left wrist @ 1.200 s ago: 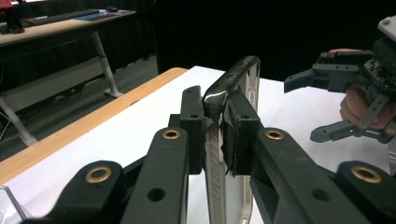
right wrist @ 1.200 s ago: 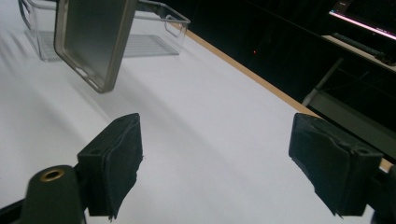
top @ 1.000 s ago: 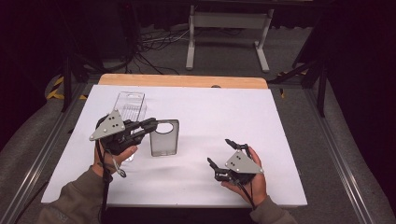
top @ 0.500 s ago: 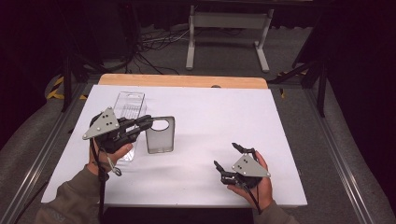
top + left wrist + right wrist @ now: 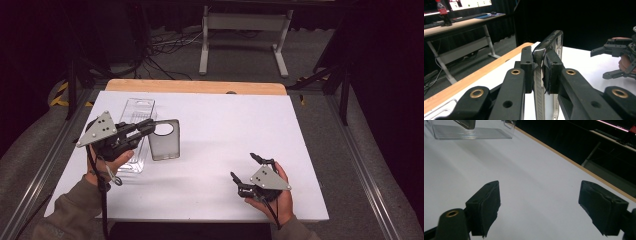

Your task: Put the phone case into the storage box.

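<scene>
White table (image 5: 210,130) carries a clear plastic box (image 5: 136,131) at its left. Left gripper (image 5: 145,127) holds a smoky phone case (image 5: 165,140) beside the box, fingers (image 5: 552,72) pinching its edge. Right gripper (image 5: 245,172) hovers well apart, fingers (image 5: 486,206) spread, nothing between.

White table (image 5: 215,125) bears a clear plastic tray (image 5: 134,131) at its left
</scene>
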Demonstrator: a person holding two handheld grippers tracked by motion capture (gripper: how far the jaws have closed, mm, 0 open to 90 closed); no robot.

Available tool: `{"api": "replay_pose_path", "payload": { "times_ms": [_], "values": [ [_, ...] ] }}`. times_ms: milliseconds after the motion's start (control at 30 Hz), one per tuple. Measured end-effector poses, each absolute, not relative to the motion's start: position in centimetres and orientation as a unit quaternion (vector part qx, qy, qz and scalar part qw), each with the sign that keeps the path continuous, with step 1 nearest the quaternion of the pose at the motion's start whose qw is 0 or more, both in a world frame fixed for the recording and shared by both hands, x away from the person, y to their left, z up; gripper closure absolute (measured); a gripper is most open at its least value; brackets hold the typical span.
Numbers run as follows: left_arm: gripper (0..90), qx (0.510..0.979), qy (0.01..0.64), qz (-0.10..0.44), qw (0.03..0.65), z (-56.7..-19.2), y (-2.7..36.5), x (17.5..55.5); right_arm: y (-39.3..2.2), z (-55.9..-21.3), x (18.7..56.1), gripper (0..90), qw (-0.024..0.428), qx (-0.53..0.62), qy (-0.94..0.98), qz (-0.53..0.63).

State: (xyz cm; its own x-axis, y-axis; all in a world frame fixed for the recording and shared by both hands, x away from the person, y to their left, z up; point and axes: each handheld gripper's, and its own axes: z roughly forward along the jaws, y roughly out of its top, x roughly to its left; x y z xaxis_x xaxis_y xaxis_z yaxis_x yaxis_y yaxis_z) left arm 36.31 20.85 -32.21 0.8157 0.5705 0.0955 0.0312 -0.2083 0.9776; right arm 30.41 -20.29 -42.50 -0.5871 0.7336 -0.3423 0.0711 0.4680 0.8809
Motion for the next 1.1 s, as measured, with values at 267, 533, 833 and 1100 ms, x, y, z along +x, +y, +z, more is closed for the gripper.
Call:
{"api": "replay_pose_path", "payload": {
  "times_ms": [267,533,833,1100],
  "values": [
    [80.0,0.739,0.206,0.232,0.598,-31.9,21.7,36.4,-20.3,-42.6,30.5,18.4,0.37,0.26,0.773,0.446],
    [80.0,0.731,0.211,0.242,0.602,-31.8,22.6,36.7,-20.3,-42.6,30.5,18.4,0.368,0.259,0.774,0.446],
    [80.0,0.726,0.218,0.251,0.602,-31.5,23.8,36.7,-20.2,-42.7,30.6,18.5,0.367,0.258,0.776,0.443],
    [80.0,0.72,0.224,0.258,0.604,-31.2,24.6,36.7,-20.2,-42.7,30.7,18.5,0.366,0.257,0.777,0.443]
  ]
}}
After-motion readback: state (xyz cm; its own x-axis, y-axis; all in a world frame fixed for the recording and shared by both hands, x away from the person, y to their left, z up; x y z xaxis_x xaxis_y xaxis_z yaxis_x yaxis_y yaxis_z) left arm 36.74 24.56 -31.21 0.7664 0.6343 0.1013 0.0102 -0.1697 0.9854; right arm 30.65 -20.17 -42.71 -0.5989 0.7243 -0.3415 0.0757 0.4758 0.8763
